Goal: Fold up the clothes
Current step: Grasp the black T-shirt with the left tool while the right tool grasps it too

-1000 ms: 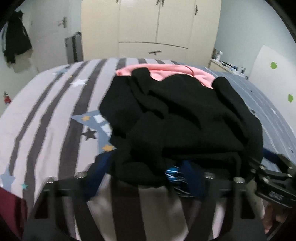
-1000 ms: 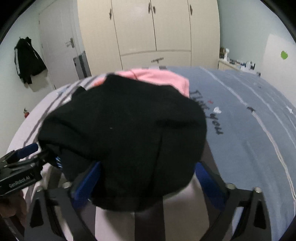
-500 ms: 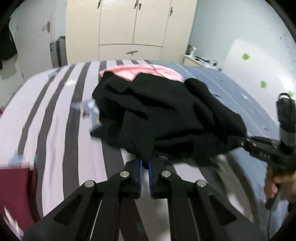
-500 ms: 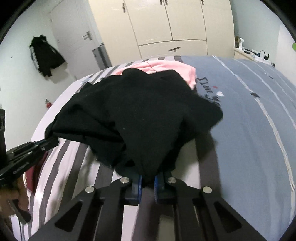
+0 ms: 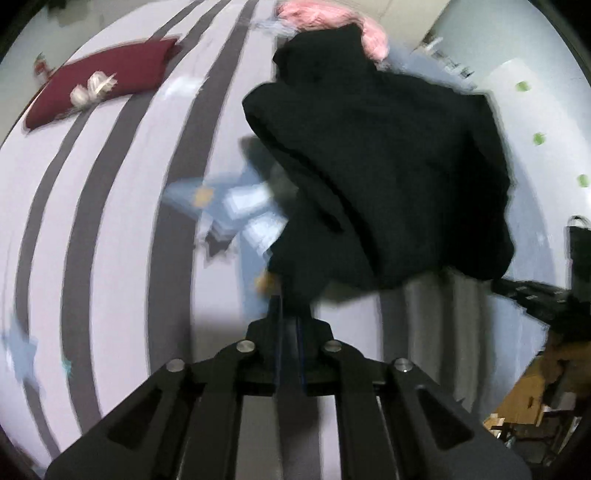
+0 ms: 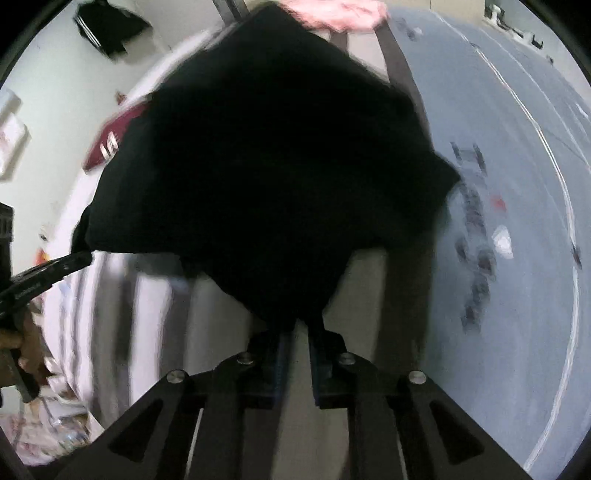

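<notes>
A black garment (image 5: 388, 166) hangs bunched above the bed, held up between both grippers. My left gripper (image 5: 290, 314) is shut on its lower left edge. My right gripper (image 6: 295, 332) is shut on its lower right edge, and the black garment (image 6: 273, 166) fills most of the right wrist view. Each gripper shows at the edge of the other's view: the right gripper (image 5: 535, 295) and the left gripper (image 6: 48, 273). A pink garment (image 5: 332, 18) lies on the bed behind.
The bed has a grey-striped cover (image 5: 110, 184) on the left and a blue-grey cover (image 6: 517, 184) on the right. A maroon garment (image 5: 99, 81) lies at the far left of the bed. A dark jacket (image 6: 107, 26) hangs on the wall.
Both grippers closed on the black garment's near edge and have lifted it off the bed. The views now tilt down and are blurred by motion.
</notes>
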A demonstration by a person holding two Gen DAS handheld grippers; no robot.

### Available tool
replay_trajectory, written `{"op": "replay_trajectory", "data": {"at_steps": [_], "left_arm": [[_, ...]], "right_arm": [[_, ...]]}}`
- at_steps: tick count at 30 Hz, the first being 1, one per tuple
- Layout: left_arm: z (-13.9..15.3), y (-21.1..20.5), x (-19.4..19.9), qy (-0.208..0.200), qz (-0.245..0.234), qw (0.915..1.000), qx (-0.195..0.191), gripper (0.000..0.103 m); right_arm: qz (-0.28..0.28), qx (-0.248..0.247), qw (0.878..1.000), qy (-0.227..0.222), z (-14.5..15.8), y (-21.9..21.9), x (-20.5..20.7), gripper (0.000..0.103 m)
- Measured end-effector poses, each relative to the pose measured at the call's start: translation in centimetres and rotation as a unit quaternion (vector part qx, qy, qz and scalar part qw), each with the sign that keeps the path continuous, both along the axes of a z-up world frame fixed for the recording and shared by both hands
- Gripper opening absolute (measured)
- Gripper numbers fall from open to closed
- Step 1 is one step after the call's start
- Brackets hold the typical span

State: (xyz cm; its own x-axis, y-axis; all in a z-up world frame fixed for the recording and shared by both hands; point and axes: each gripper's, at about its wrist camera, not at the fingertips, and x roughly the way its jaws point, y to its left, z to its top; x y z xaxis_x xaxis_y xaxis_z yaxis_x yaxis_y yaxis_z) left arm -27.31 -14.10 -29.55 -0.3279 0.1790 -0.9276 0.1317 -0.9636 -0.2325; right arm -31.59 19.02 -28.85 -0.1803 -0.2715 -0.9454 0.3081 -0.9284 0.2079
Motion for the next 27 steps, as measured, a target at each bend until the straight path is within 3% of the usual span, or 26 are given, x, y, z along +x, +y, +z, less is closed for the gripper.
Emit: {"op": "replay_trajectory", "data": {"at_steps": [2, 4, 6, 8, 11, 14, 16, 19, 20, 21, 22, 23, 24, 27], "left_arm": [[0.9, -0.8, 0.5, 0.006, 0.023, 0.9997, -0.01, 0.009], [2.3, -1.6, 0.5, 0.023, 0.044, 0.9985, -0.022, 0.024], [3.5, -2.3, -0.5, 0.047, 0.06, 0.9966, -0.032, 0.055], [4.2, -3.2, -2.1, 0.07, 0.068, 0.9948, -0.028, 0.07], [3.8, -3.7, -8.0, 0.084, 0.051, 0.9951, -0.009, 0.071], [2.7, -3.2, -14.9, 0.081, 0.023, 0.9964, 0.012, 0.072], [0.3, -2.5, -19.0, 0.05, 0.011, 0.9982, 0.032, 0.072], [-2.5, -1.7, -21.7, 0.006, -0.007, 0.9978, 0.065, 0.071], [-3.5, -1.4, -22.6, -0.008, -0.013, 0.997, 0.076, 0.067], [-3.5, -1.3, -22.7, -0.005, -0.024, 0.996, 0.086, 0.05], [-3.5, -1.2, -22.7, 0.001, -0.036, 0.9948, 0.095, 0.04], [-3.2, -1.0, -22.5, 0.008, -0.051, 0.9943, 0.093, 0.03], [-2.7, -1.0, -22.0, 0.016, -0.063, 0.9942, 0.085, 0.023], [-1.2, -1.4, -20.2, 0.033, -0.09, 0.9934, 0.064, 0.012]], "right_arm": [[-0.023, 0.001, 1.0, 0.012, 1.4, 1.5, 0.7, 0.018], [-0.051, -0.006, 0.998, 0.034, 3.1, 3.2, 0.7, 0.03], [-0.077, -0.004, 0.995, 0.058, 4.5, 4.5, -0.6, 0.046], [-0.101, 0.001, 0.992, 0.08, 5.4, 5.3, -2.8, 0.05], [-0.112, -0.003, 0.99, 0.087, 4.7, 5.1, -7.6, 0.052], [-0.12, -0.037, 0.989, 0.075, 3.1, 3.8, -11.6, 0.054], [-0.118, -0.069, 0.99, 0.037, 1.5, 3.0, -14.0, 0.059], [-0.104, -0.084, 0.991, -0.023, -1.6, 1.3, -16.1, 0.059], [-0.1, -0.082, 0.991, -0.036, -2.4, 0.7, -16.5, 0.059], [-0.096, -0.081, 0.991, -0.042, -2.9, 0.4, -16.6, 0.056], [-0.092, -0.083, 0.991, -0.046, -3.1, 0.1, -16.6, 0.049], [-0.086, -0.084, 0.992, -0.042, -2.9, -0.3, -16.5, 0.028], [-0.078, -0.083, 0.993, -0.033, -2.4, -0.7, -16.3, 0.015], [-0.052, -0.083, 0.995, -0.005, -0.7, -1.9, -15.3, 0.006]]}}
